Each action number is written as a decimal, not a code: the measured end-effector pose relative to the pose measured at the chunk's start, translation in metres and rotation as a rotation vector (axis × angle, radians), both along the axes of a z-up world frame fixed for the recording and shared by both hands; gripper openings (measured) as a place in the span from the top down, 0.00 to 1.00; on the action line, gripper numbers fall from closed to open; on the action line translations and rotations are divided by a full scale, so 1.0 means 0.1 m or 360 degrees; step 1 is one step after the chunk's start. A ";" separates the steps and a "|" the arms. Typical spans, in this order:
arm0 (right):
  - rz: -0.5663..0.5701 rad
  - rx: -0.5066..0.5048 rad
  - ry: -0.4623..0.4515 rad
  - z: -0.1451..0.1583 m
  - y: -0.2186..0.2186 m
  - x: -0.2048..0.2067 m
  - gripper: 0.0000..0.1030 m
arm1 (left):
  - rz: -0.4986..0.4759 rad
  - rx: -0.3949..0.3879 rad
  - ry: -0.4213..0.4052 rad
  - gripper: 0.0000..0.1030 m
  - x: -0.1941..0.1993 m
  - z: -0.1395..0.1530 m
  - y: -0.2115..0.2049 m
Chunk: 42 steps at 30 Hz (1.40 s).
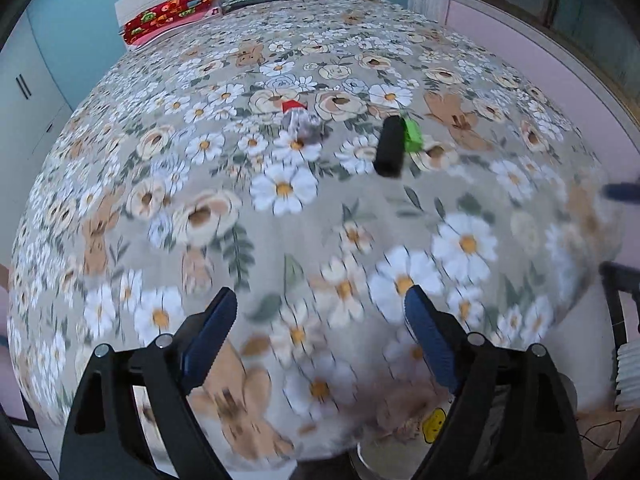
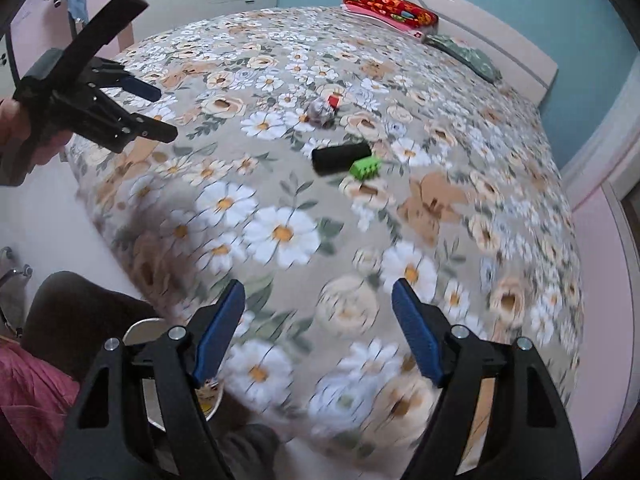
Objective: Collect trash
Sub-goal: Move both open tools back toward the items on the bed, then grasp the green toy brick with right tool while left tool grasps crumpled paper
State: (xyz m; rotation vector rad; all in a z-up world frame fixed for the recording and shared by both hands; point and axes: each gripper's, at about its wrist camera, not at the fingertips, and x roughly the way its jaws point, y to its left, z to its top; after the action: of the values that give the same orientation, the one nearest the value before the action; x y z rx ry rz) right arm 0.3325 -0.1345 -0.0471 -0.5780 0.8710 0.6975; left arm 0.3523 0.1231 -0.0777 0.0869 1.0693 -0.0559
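Both the left gripper and right gripper are held above the bed with jaws wide and empty, presumably readied for the trash: crumpled wrapper, black tube, green piece mid-bed.

Soft, even daylight fills both views, with no hard shadows or glare. Strong fisheye bending curves the bed into a dome, with dark corners. Motion blur smears the near floral bedspread; farther parts stay sharper.
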 end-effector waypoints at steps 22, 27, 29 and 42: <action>0.0218 -0.0050 0.0186 -0.98 0.60 1.85 0.27 | -0.0320 0.0071 0.0065 0.15 1.77 -0.83 0.23; 0.0288 -0.0022 0.0254 -1.14 0.76 2.18 0.27 | -0.0383 -0.0019 0.0053 0.15 2.03 -0.94 0.29; 0.0323 -0.0036 0.0265 -1.19 0.83 2.26 0.27 | -0.0387 0.0018 0.0067 0.15 2.13 -1.00 0.28; 0.0410 0.0021 0.0280 -1.33 1.07 2.42 0.31 | -0.0417 0.0051 0.0053 0.18 2.45 -1.07 0.14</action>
State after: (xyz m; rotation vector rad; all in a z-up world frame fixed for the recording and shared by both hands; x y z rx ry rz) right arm 0.5746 -0.0273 -0.1806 -0.6299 0.9638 0.9989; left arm 0.5972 0.1367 -0.1845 0.2558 1.0870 -0.2776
